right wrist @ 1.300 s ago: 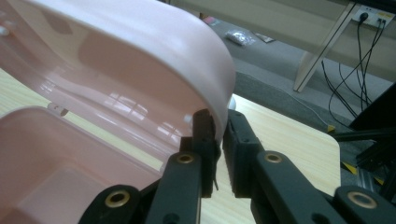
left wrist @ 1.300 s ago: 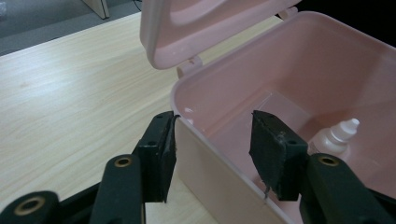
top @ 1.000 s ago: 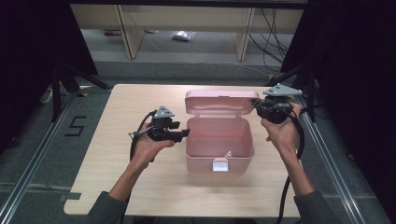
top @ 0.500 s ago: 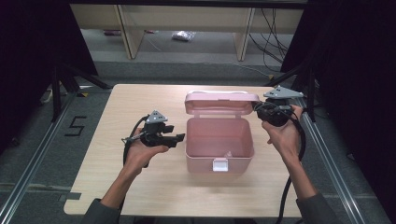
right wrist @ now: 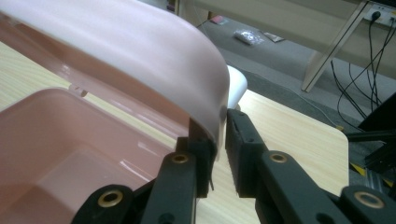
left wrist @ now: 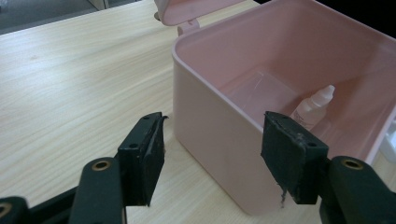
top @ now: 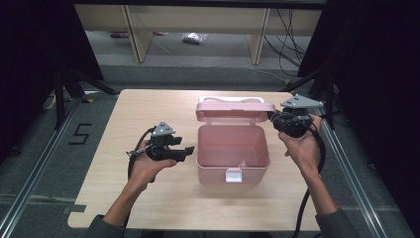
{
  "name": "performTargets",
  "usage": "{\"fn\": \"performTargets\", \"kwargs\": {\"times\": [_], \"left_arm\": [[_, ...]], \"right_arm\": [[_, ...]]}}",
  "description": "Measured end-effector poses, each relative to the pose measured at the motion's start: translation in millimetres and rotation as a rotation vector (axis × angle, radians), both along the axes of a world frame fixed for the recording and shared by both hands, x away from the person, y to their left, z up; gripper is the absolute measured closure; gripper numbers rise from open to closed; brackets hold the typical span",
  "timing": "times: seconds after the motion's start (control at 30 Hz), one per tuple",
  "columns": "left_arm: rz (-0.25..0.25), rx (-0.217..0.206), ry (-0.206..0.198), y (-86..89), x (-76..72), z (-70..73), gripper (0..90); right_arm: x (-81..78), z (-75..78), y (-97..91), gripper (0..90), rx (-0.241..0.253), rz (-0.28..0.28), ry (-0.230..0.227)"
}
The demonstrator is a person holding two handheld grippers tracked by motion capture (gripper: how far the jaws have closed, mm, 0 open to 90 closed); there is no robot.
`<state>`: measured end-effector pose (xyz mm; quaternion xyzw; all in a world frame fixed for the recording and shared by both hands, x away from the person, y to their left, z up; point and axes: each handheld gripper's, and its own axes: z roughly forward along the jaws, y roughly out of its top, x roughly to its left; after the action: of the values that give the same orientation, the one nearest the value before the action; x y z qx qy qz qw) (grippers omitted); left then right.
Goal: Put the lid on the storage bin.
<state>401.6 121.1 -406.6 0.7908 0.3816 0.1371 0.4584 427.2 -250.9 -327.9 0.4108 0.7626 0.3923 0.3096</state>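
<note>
Box (top: 233, 148) mid-table, lid (top: 235, 110) up, its right edge pinched by right gripper (right wrist: 219, 140); left gripper (top: 185, 151), jaws just opening and empty, just left of box, bare table (top: 124, 109) beyond.

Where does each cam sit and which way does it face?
High view: above the person's side, looking forward and down on the table; both forearms, both tongs.
Left gripper view: on the left tongs, open, facing the pink box; dropper bottle inside.
Right gripper view: on the right tongs, clamped on the lid.
Shared: the pink box.
</note>
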Motion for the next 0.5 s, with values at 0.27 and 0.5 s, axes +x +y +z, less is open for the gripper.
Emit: {"fn": "performTargets", "kwargs": {"times": [0.27, 0.5], "left_arm": [[-0.009, 0.008, 0.006, 6.8, -9.0, -1.6, 37.2], [-0.017, 0.021, 0.005, 11.6, -19.9, -1.9, 35.2]], "right_arm": [[-6.0, -6.0, -1.8, 79.8, 0.011, 0.005, -0.025], [-11.0, -7.0, -3.2, 79.4, 0.003, 0.017, -0.010]]}}
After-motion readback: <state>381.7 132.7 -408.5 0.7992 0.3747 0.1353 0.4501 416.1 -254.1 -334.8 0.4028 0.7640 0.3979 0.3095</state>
